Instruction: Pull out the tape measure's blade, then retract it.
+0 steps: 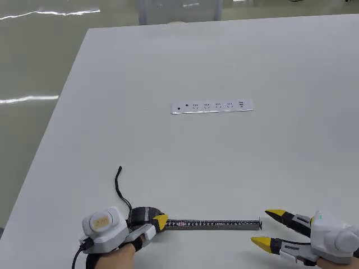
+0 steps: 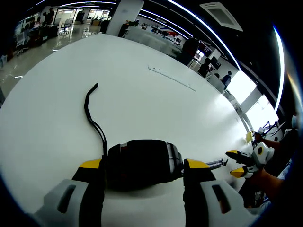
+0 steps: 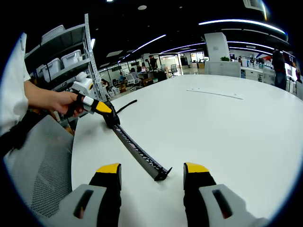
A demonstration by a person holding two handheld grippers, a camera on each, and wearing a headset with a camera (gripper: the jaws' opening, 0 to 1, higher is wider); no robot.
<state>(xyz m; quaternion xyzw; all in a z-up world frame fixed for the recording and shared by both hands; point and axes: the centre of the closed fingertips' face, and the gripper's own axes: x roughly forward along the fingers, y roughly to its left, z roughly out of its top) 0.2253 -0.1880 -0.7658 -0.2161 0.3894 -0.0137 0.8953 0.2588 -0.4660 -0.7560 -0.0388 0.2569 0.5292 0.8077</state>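
Blade (image 1: 213,225) lies pulled out along the bottom of the frame, so only retraction seems left. Your left gripper (image 2: 143,165) clamps the tape measure case (image 1: 143,214) at lower left; your right gripper (image 1: 263,226) gapes wide at the blade's free end, gripping nothing.

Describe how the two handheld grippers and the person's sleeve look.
Both the left gripper and the right gripper have pale grey bodies and black jaws ending in yellow tips. The left one carries a rounded tan patch on top, and a black cable trails from its rear. The person wears a white sleeve.
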